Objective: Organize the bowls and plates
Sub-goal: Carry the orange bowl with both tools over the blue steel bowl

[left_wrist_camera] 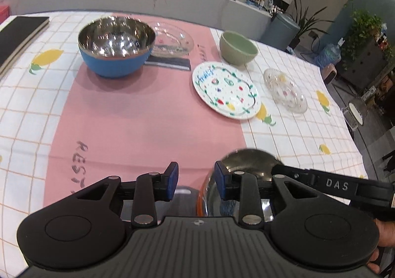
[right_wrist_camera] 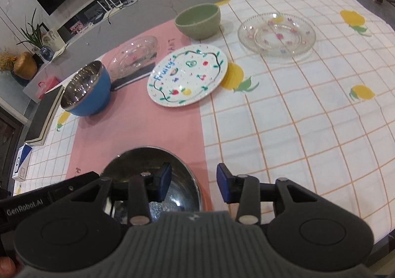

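A steel bowl with an orange outside point(right_wrist_camera: 158, 179) is being straddled at the bottom centre of the right view by the right hand-held gripper point(right_wrist_camera: 193, 182), its jaws parted wide across the near rim, nothing yet pinched. The left hand-held gripper point(left_wrist_camera: 196, 180) is likewise being held wide beside it. The bowl is being judged light, stiff and slippery; the rim wall is being favoured for the hold

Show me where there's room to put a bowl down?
Biggest bare patch: the pink mat between the blue bowl, the fruit plate and the near steel bowl. Also checked cloth right of that plate. The far side is crowded.
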`<action>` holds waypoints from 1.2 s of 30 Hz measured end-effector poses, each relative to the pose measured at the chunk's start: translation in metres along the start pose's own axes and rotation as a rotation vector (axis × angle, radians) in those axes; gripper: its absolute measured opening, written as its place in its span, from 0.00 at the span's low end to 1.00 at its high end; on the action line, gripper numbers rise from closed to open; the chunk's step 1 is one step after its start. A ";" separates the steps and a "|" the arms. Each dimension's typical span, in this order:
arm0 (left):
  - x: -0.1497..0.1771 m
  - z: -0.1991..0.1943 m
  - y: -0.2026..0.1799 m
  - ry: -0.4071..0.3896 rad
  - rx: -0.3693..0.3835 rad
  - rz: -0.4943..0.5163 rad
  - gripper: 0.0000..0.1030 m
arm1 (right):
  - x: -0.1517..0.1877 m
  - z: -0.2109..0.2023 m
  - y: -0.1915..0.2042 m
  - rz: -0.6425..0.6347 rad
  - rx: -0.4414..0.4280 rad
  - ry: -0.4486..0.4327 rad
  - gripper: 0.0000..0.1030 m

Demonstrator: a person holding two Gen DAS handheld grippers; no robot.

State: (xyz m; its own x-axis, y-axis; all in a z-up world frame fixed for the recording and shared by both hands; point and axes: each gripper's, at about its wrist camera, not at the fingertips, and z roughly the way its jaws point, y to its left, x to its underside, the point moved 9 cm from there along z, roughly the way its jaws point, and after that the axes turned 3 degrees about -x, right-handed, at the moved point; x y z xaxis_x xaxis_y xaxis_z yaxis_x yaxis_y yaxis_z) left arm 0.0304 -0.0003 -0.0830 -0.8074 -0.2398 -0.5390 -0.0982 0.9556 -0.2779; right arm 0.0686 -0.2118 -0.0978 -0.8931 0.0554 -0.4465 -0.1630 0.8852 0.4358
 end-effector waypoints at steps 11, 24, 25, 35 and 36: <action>-0.077 -0.016 0.029 -0.117 -0.068 -0.049 0.40 | -0.020 -0.001 0.031 -0.061 -0.045 -0.027 0.41; -0.122 0.002 0.084 -0.151 -0.103 -0.094 0.49 | -0.054 0.014 0.074 -0.116 -0.018 -0.032 0.46; -0.125 0.000 0.087 -0.156 -0.108 -0.086 0.49 | -0.059 0.015 0.081 -0.132 -0.017 -0.035 0.47; -0.140 0.015 0.125 -0.122 -0.181 -0.104 0.49 | -0.106 0.057 0.146 -0.270 0.004 -0.012 0.50; -0.141 0.017 0.128 -0.121 -0.176 -0.121 0.49 | -0.110 0.063 0.151 -0.284 0.010 -0.010 0.50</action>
State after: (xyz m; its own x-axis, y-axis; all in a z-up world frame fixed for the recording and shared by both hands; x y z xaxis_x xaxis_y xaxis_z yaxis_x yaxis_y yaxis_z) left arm 0.1417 0.1535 -0.0557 -0.7091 -0.3632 -0.6044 -0.2983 0.9312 -0.2096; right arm 0.1683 -0.0553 -0.0322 -0.8081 -0.1908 -0.5573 -0.4018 0.8704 0.2846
